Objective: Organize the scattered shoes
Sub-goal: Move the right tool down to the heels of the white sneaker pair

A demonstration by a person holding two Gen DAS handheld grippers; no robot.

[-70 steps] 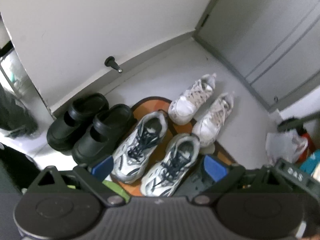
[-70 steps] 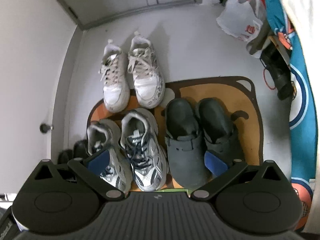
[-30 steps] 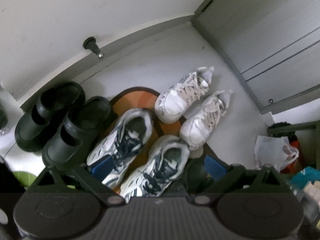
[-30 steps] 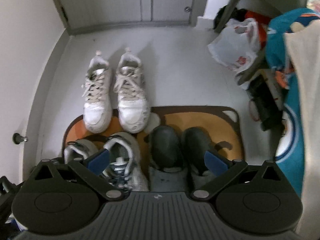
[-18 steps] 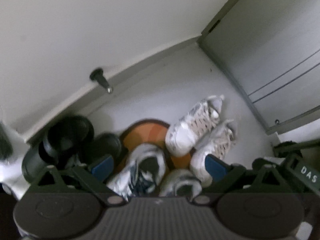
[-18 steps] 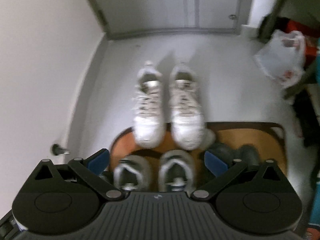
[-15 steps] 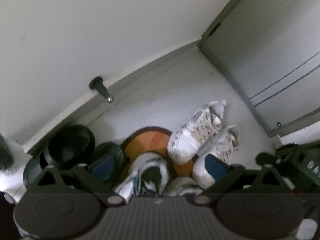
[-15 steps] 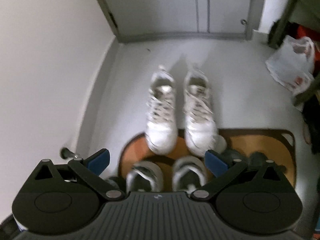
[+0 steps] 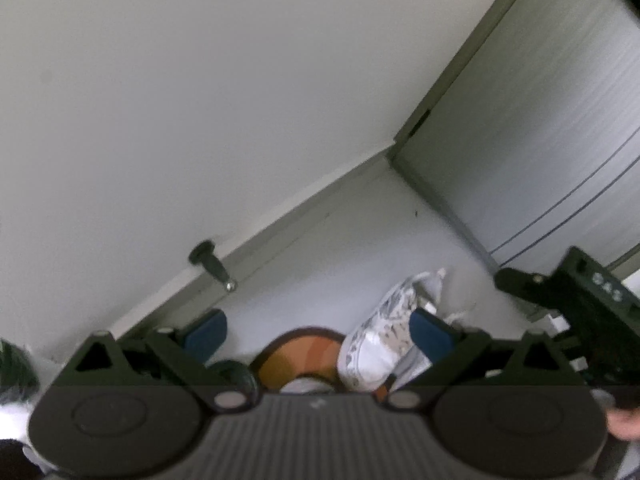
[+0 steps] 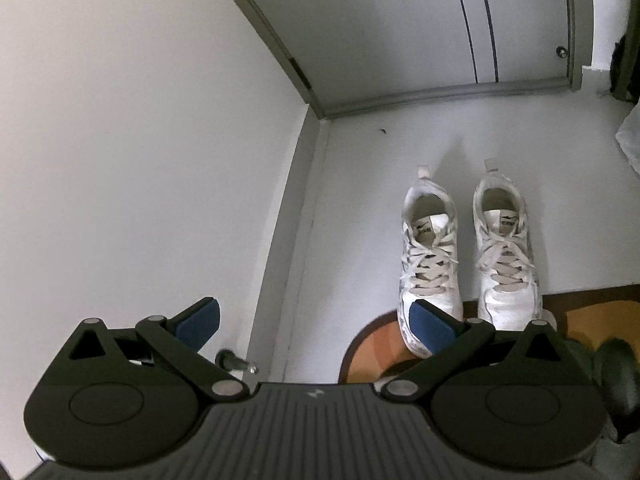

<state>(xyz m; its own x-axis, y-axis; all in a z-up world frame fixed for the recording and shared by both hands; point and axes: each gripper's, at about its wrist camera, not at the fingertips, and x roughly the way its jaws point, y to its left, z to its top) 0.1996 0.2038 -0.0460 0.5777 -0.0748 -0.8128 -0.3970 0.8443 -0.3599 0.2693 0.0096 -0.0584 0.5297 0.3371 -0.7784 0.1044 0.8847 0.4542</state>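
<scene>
Your left gripper [image 9: 318,330] has its two blue-padded fingers spread wide and nothing sits between them; it touches nothing. Your right gripper [image 10: 316,326] is equally wide apart and also empty, held up off the floor.

Ahead of your right gripper, a pair of white sneakers [image 10: 468,256] stands side by side, toes towards you, heels towards the closed door [image 10: 440,20]. Their toes rest on the far edge of an orange doormat with a brown border [image 10: 372,354], and the right-hand blue pad [image 10: 430,326] overlaps the toe of the nearer sneaker in view without clear contact. Low to the left, just past the left-hand pad, a black door stopper [image 10: 236,362] juts from the wall.

From your left gripper only one white sneaker [image 9: 384,340] shows well, just inside the right-hand finger; its mate is mostly hidden behind that finger. The mat's rounded end [image 9: 298,354] peeks out between the fingers, and the pale toe of another shoe [image 9: 306,386] is cut off by the gripper body. A dark rounded shoe [image 9: 232,376] sits low on the left, too blurred and covered to name. At the far right edge of the right view, another dark shoe [image 10: 618,372] is only partly visible.
</scene>
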